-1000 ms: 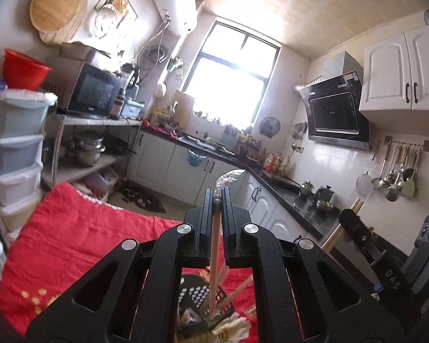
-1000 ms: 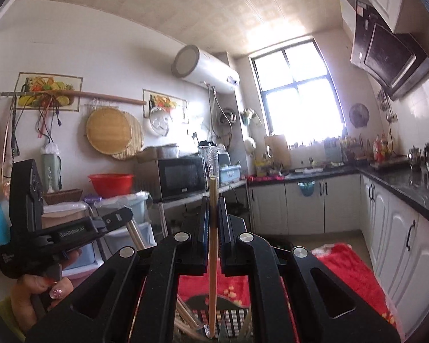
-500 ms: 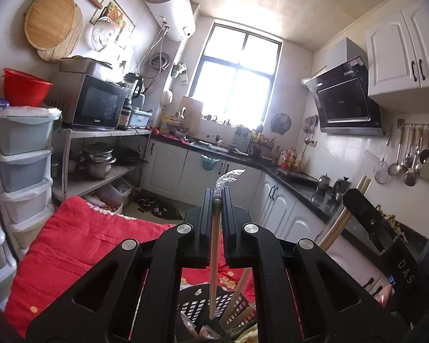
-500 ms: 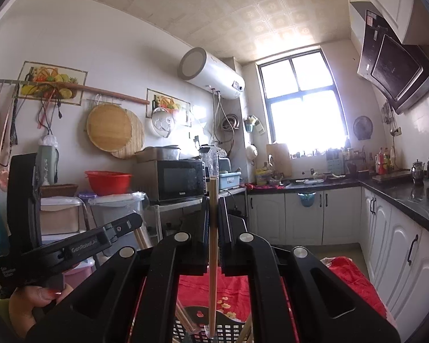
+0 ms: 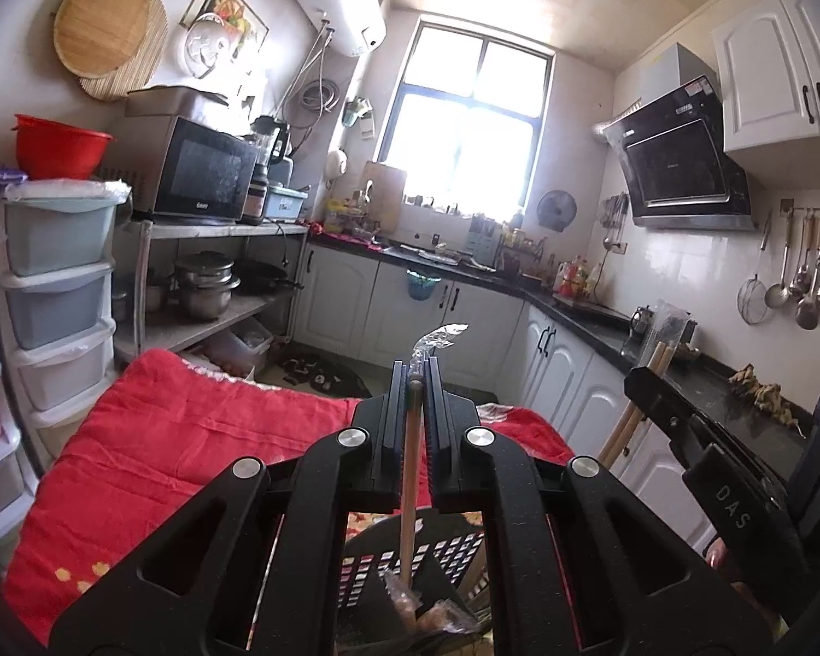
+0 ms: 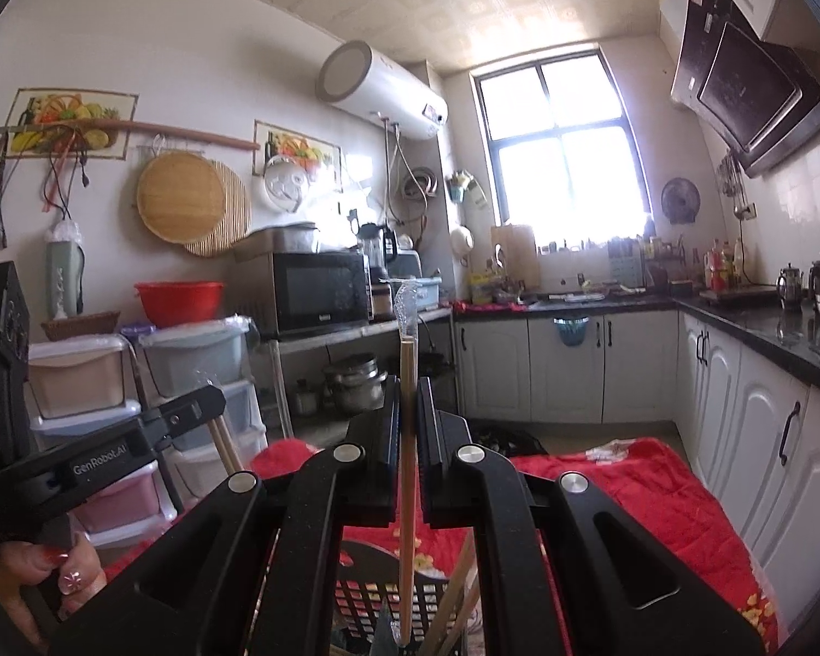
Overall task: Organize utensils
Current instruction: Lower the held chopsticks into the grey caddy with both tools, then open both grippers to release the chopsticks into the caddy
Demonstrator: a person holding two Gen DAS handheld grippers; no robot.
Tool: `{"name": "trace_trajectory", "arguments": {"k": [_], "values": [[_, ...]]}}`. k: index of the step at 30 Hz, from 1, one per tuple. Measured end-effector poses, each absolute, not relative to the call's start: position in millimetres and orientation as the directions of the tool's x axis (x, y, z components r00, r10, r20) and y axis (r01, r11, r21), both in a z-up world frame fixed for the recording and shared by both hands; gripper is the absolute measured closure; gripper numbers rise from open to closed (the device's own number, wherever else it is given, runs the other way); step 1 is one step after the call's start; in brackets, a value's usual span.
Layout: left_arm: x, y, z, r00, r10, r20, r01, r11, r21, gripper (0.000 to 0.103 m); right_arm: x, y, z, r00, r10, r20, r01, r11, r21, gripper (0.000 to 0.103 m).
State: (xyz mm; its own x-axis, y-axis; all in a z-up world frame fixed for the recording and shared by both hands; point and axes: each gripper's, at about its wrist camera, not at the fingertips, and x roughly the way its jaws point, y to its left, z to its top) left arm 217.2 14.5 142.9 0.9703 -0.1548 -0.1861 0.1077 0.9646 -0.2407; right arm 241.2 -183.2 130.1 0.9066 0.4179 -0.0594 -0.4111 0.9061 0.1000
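The left claw (image 5: 415, 382) is pinching a wrapped wooden chopstick (image 5: 408, 486) between its closed fingers, holding it nearly upright with the crinkled clear wrapper (image 5: 434, 340) sticking out above the fingertips. The stick's lower end is dipping into a black perforated basket (image 5: 454, 552) directly below the claw, where other wrapped sticks are already leaning. The basket is sitting on a red quilt (image 5: 180, 437).

The right claw (image 6: 408, 382) is likewise clamping a second wooden chopstick (image 6: 406, 492) upright, its wrapper tip (image 6: 405, 306) rising above the fingers and its lower end reaching down into the same black basket (image 6: 366, 596), beside more sticks slanting against the rim. The quilt (image 6: 639, 486) is spreading out to the right.

Each claw is showing at the edge of the other's view, close alongside. Beyond them are standing white cabinets (image 5: 410, 317) and a bright window (image 6: 563, 136).
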Motion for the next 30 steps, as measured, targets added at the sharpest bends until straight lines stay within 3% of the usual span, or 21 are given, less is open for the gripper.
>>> {"name": "trace_trajectory", "arguments": {"k": [19, 22, 30], "values": [[219.4, 14.2, 118.6, 0.96, -0.155, -0.231, 0.101, 0.968, -0.229, 0.1, 251.5, -167.7, 99.0, 0.896, 0.414, -0.163, -0.401, 0.91, 0.107, 0.096], [219.8, 14.5, 116.5, 0.958, -0.156, -0.241, 0.1, 0.968, -0.23, 0.098, 250.9, -168.7, 95.6, 0.896, 0.407, -0.177, -0.392, 0.913, 0.113, 0.083], [213.6, 18.8, 118.8, 0.956, -0.171, -0.24, 0.111, 0.963, -0.247, 0.086, 241.6, -181.4, 94.2, 0.902, 0.389, -0.186, -0.368, 0.92, 0.136, 0.078]]}}
